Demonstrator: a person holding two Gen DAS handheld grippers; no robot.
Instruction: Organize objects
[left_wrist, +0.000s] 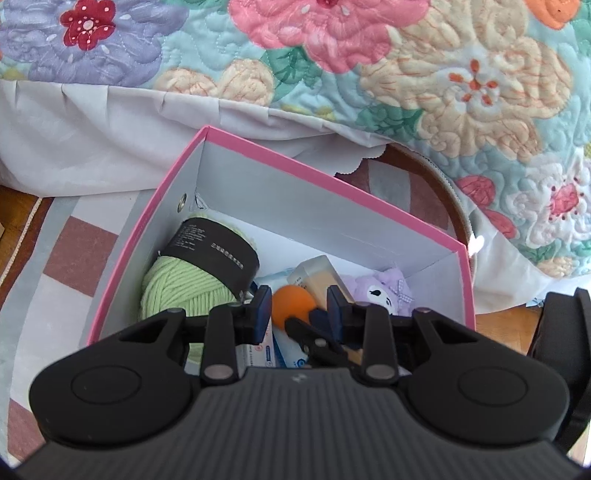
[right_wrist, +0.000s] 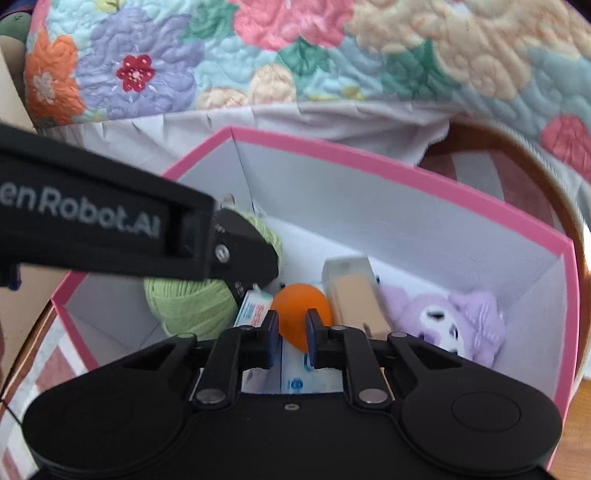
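Downward into the pink box (right_wrist: 369, 155) tilts the right hand-held gripper (right_wrist: 291, 328), jaws narrow, gripping nothing.

The box (right_wrist: 369, 155) stands on the mat (left_wrist: 74, 251), with the quilt (left_wrist: 443, 74) behind it. In the box, the ball (right_wrist: 295, 306) lies just ahead of the right gripper (right_wrist: 291, 332), between its jaws. The yarn (right_wrist: 184, 306) lies left of the jaws; the bottle (right_wrist: 358, 295) and plush toy (right_wrist: 461, 325) lie right.
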